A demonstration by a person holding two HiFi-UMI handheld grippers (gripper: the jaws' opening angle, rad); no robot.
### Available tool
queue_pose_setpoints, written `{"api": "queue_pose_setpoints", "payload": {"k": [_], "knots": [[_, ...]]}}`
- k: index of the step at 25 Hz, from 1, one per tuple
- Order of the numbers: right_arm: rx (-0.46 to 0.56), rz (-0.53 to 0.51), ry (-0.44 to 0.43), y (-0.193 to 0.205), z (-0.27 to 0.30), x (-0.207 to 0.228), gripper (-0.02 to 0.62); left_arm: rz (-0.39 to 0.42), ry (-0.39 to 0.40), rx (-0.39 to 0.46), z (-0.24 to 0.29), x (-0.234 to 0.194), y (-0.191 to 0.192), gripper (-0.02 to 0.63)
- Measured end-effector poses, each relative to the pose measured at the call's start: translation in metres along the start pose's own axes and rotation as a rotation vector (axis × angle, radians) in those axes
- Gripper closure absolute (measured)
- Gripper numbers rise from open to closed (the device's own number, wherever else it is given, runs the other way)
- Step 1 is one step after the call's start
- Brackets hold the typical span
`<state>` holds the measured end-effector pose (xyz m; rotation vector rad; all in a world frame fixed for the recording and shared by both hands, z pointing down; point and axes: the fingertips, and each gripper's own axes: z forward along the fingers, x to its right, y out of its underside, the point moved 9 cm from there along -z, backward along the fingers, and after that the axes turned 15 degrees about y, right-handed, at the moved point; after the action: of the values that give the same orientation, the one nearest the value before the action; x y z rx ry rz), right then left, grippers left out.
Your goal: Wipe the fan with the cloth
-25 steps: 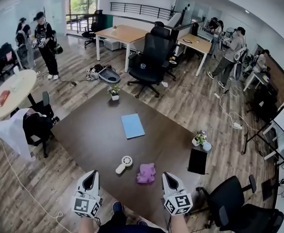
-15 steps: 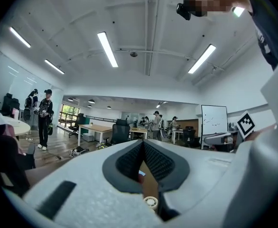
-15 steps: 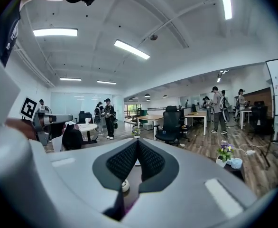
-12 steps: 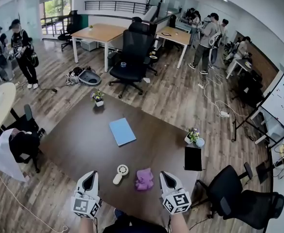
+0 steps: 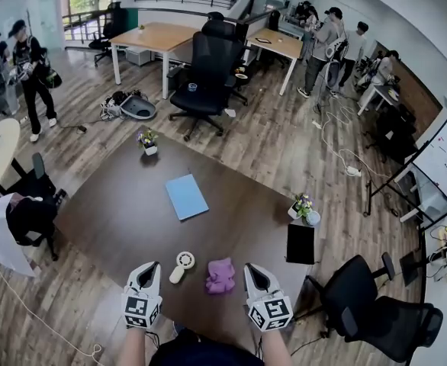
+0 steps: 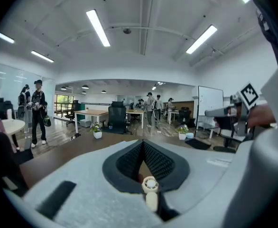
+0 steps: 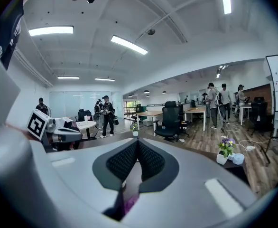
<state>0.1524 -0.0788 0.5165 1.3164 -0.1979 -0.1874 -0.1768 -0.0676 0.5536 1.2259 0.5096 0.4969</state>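
A small white hand-held fan (image 5: 181, 265) lies flat near the front edge of the dark brown table (image 5: 124, 212). Just to its right is a crumpled purple cloth (image 5: 220, 275). My left gripper (image 5: 152, 267) hovers shut and holds nothing, its tips just left of the fan's handle. The left gripper view shows the fan (image 6: 150, 190) low in the gap under the closed jaws (image 6: 143, 144). My right gripper (image 5: 250, 269) is shut and holds nothing, just right of the cloth. A sliver of the cloth (image 7: 127, 205) shows beneath its jaws (image 7: 138, 141).
On the table are a blue notebook (image 5: 187, 196), a small flower pot (image 5: 147, 142) at the far corner, another pot (image 5: 303, 207) and a black pad (image 5: 300, 243) at the right edge. Office chairs (image 5: 364, 307) stand to the right. A jacket-draped chair (image 5: 27, 218) stands to the left. People stand further back.
Both grippers have come closer to the table's front edge, the left one more and lower. The fan and cloth now sit just ahead of their tips. Jaws stay shut.
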Motion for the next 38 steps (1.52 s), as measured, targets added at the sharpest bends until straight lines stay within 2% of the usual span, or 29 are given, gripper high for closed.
{"api": "queue_pose_setpoints", "payload": {"k": [2, 6, 10, 15, 18, 22, 28, 32, 34, 38], "knots": [[-0.008, 0.017, -0.007, 0.004, 0.001, 0.003, 0.583, 0.04, 0.012, -0.096, 0.016, 0.002, 0.015, 0.609], [-0.044, 0.031, -0.02, 0.014, 0.005, 0.005, 0.583, 0.046, 0.055, -0.228, 0.045, 0.002, 0.043, 0.607], [-0.074, 0.012, -0.038, 0.025, 0.006, 0.003, 0.583, 0.041, 0.132, -0.386, 0.07, 0.002, 0.084, 0.542], [-0.099, 0.024, -0.04, 0.037, 0.007, 0.003, 0.583, 0.065, 0.197, -0.654, 0.093, 0.006, 0.135, 0.397], [-0.113, 0.027, -0.049, 0.043, 0.009, 0.004, 0.583, 0.05, 0.212, -0.757, 0.101, 0.007, 0.158, 0.369], [-0.138, 0.023, -0.054, 0.051, 0.012, 0.003, 0.583, 0.063, 0.216, -0.813, 0.108, 0.006, 0.177, 0.337], [-0.198, 0.002, -0.061, 0.068, 0.024, 0.002, 0.581, 0.047, 0.225, -0.867, 0.119, -0.002, 0.195, 0.33], [-0.225, -0.042, -0.085, 0.074, 0.027, 0.0, 0.581, 0.026, 0.216, -0.876, 0.124, -0.003, 0.204, 0.361], [-0.224, -0.052, -0.089, 0.074, 0.029, -0.001, 0.581, 0.025, 0.208, -0.882, 0.125, -0.005, 0.207, 0.396], [-0.227, -0.047, -0.094, 0.076, 0.03, -0.002, 0.581, 0.009, 0.199, -0.879, 0.127, -0.006, 0.209, 0.405]]}}
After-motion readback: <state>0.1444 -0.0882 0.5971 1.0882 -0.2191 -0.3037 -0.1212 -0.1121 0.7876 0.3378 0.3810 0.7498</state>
